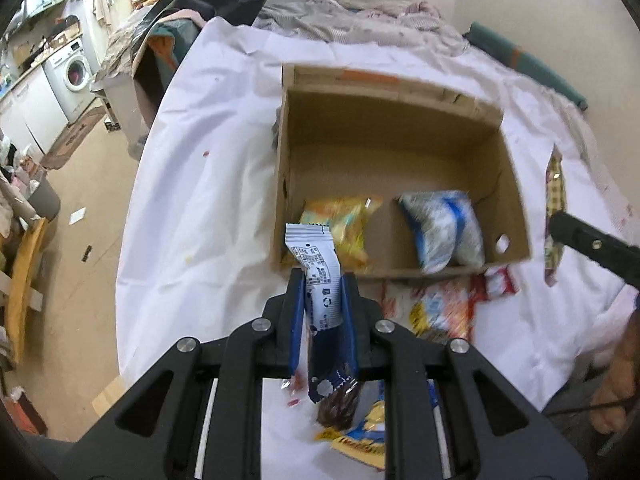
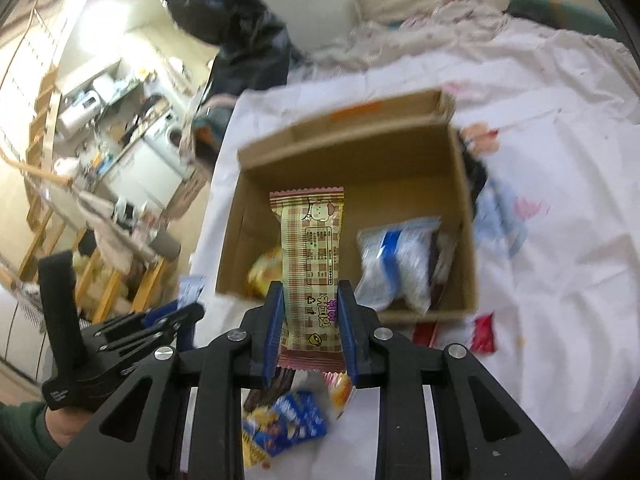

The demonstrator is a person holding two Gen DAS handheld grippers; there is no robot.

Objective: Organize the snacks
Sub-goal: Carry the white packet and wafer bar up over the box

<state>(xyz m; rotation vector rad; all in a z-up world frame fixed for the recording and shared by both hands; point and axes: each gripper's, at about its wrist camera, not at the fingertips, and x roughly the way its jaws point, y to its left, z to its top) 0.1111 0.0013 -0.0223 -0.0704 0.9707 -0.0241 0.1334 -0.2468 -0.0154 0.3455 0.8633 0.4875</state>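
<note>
At lower centre of each wrist view, we note the left gripper (image 1: 322, 300) pinching a blue-and-white snack packet (image 1: 318, 276) and the right gripper (image 2: 310, 312) pinching a plaid snack bar (image 2: 310, 256), both before the cardboard box (image 1: 516, 184) at frame centre, which holds two packets

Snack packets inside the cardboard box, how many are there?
2. A yellow packet lies in the near left corner of the cardboard box, and a white and blue packet lies in the near right corner. More could hide under them or behind the near wall.
</note>
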